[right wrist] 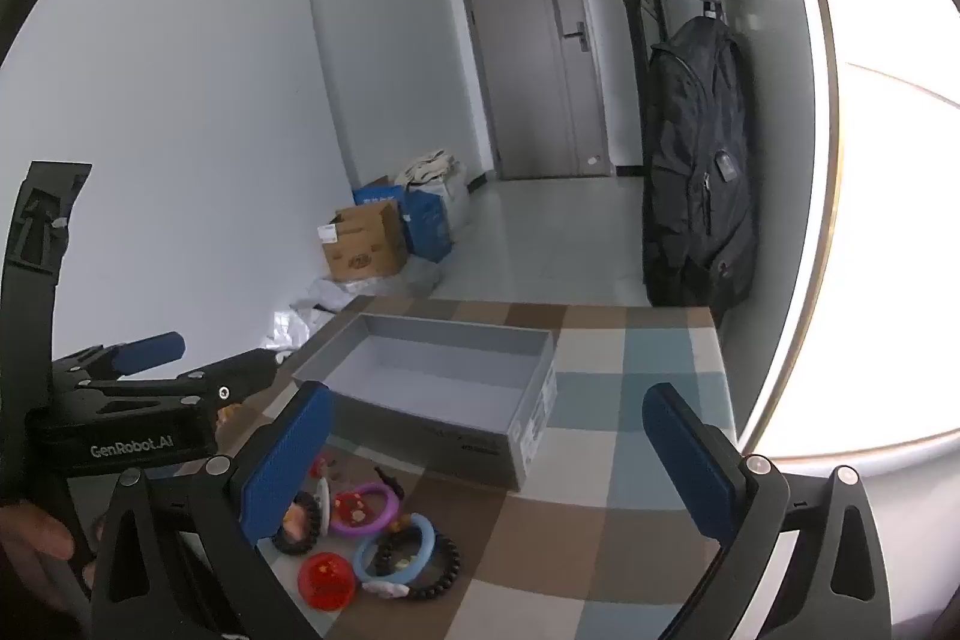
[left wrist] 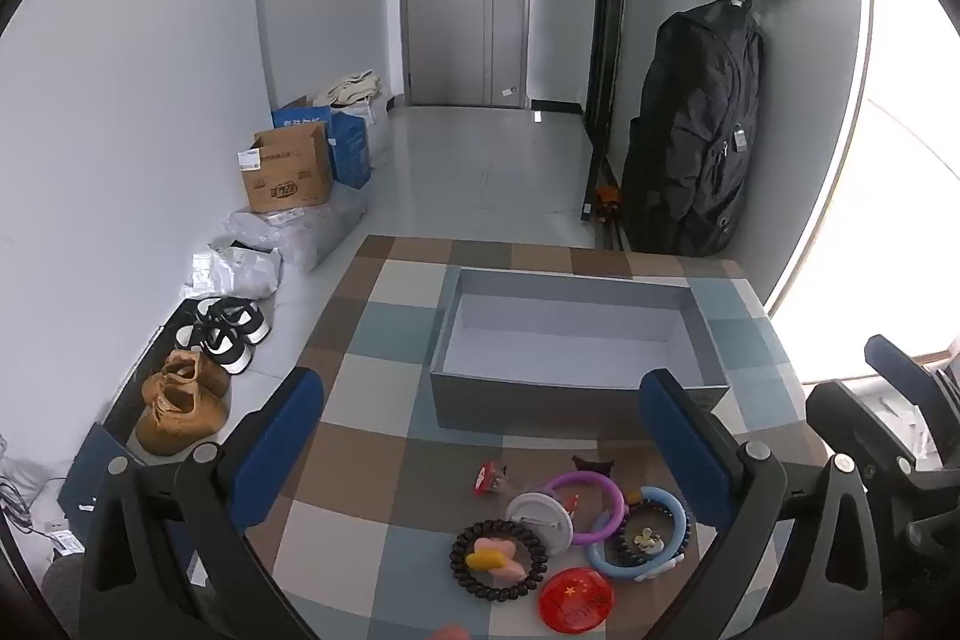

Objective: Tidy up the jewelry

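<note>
A pile of jewelry lies on the checkered tablecloth in front of an empty grey box (left wrist: 570,334): a dark bead bracelet (left wrist: 498,559) with a pink clip inside, a white round badge (left wrist: 540,523), a purple ring (left wrist: 591,505), a blue ring (left wrist: 639,532) and a red badge (left wrist: 576,599). My left gripper (left wrist: 480,430) is open above the pile, empty. My right gripper (right wrist: 486,451) is open and empty, to the right of the pile (right wrist: 372,538), near the box (right wrist: 432,376).
The table's far edge lies just behind the box. Shoes (left wrist: 186,400), cardboard boxes (left wrist: 288,172) and plastic bags sit on the floor at left. A black backpack (left wrist: 690,142) and a white bag hang on the right wall. A bright mirror (right wrist: 870,220) is at right.
</note>
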{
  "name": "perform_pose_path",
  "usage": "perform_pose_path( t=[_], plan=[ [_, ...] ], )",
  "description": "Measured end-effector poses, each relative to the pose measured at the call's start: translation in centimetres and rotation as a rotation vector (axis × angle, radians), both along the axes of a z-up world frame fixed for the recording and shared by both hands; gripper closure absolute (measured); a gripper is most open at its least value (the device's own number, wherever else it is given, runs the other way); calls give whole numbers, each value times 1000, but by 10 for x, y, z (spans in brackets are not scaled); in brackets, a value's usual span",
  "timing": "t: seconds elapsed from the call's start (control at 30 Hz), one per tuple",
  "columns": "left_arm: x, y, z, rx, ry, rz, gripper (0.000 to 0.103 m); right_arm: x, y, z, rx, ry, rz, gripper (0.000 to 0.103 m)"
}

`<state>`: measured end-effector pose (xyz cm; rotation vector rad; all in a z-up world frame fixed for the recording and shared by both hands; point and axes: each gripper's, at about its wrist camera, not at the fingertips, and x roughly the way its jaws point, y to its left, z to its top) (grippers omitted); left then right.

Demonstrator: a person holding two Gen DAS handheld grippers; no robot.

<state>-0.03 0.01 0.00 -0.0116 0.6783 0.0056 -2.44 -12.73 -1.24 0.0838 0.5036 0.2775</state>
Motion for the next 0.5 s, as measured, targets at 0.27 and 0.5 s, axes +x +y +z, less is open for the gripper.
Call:
perform_pose_path(
  t=[0.27,0.5],
  plan=[
    [-1,1,1,-34,21,37,1,-2,1,4,-16,-9,11,0],
    [-3,13,1,-57,-3,29,1,-1,1,3,-16,-9,3,0]
  ],
)
